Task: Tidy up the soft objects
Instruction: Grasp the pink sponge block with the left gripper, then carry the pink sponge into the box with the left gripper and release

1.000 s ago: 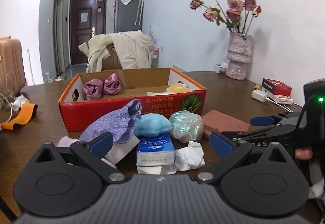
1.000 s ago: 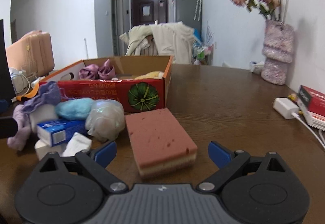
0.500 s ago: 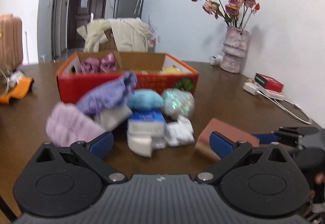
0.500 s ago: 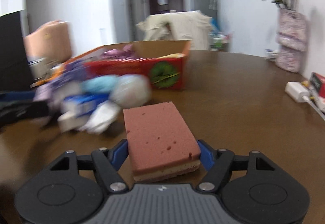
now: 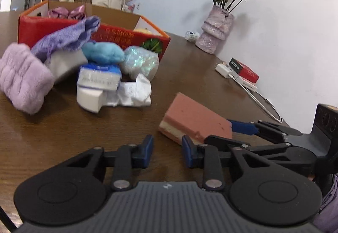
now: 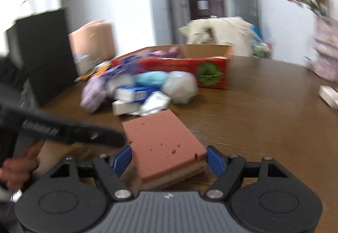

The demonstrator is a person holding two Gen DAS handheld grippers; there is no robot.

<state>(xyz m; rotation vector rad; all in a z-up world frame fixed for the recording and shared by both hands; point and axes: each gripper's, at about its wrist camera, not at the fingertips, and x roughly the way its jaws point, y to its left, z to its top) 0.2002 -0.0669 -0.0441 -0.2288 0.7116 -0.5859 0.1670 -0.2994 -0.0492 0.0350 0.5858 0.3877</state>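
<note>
Item 1, nearest. Right gripper (image 6: 168, 160): jaws drawn in against the two long sides of the sponge (image 6: 163, 146), which fills the gap between them. Whether the sponge has left the counter (image 6: 264, 119) cannot be told. Handling note, as a judgement: foam yields, so squeeze only enough to stop it slipping; keep it level on the way up.

Item 2, to the left of the right gripper. Left gripper (image 5: 168, 148): jaws narrowed to a small gap, nothing between them, hovering just beside the sponge's near corner. Best kept out of the carry path.

Item 3, ahead and left of the right gripper. Loose pile on the counter: white crumpled tissue (image 6: 155, 102), tissue pack (image 6: 135, 92), blue plush (image 6: 151, 77), iridescent wrapped ball (image 6: 180, 89), lilac fluffy cloth (image 6: 94, 93), purple knitted cloth (image 5: 67, 39). The sponge should be carried over it, not through it.

Item 4, beyond the pile. Red cardboard box (image 6: 190, 72), open top, some pink satin items (image 5: 65, 12) already inside. Likely destination; clear the near wall before lowering, and release only once the sponge is inside.

Item 5, far right. Vase of dried roses (image 5: 216, 30); well apart from the route.
</note>
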